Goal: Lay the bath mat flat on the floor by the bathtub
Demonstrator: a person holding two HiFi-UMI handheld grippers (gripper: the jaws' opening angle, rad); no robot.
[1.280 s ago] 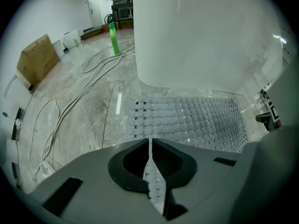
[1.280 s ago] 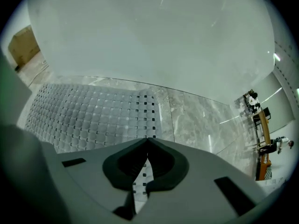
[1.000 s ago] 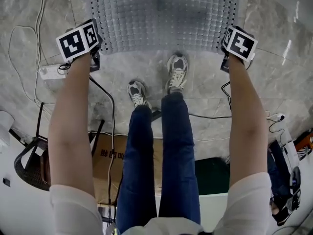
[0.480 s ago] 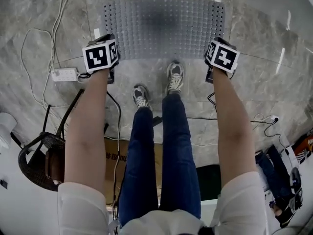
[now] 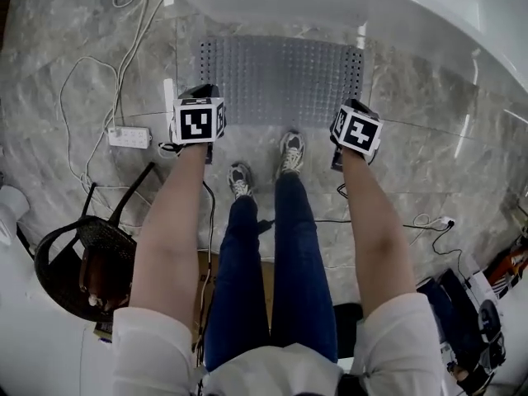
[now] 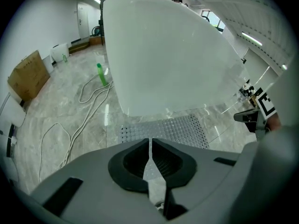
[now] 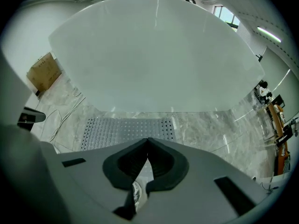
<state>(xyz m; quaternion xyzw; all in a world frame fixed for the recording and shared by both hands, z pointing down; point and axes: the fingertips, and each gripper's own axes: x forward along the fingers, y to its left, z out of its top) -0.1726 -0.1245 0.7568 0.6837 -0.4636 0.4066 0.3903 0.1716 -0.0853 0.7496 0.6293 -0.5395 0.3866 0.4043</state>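
At the far left of the head view, a white power strip (image 5: 130, 137) lies on the marble floor (image 5: 429, 155) among loose pale cables (image 5: 99, 73), with a dark round chair (image 5: 78, 262) nearer the person.

The left claw (image 6: 150, 143) hangs just above the floor at the mat's near left corner. Its jaws are pressed together with nothing between them; only floor shows through the slit.

The grey bath mat (image 5: 280, 79) lies flat on the floor, studded face up. Its long axis runs left to right, parallel to the side of the white bathtub (image 5: 346, 2). The far long edge sits right at the foot of the tub, and the near long edge faces the person. The short ends point left and right.

The person's two shoes (image 5: 290, 151) stand on bare floor just behind the near edge, between the two arms.

The right claw (image 7: 148, 142) hovers at the mat's near right corner. It is likewise closed and empty, with the mat ahead of its tips and not in them.
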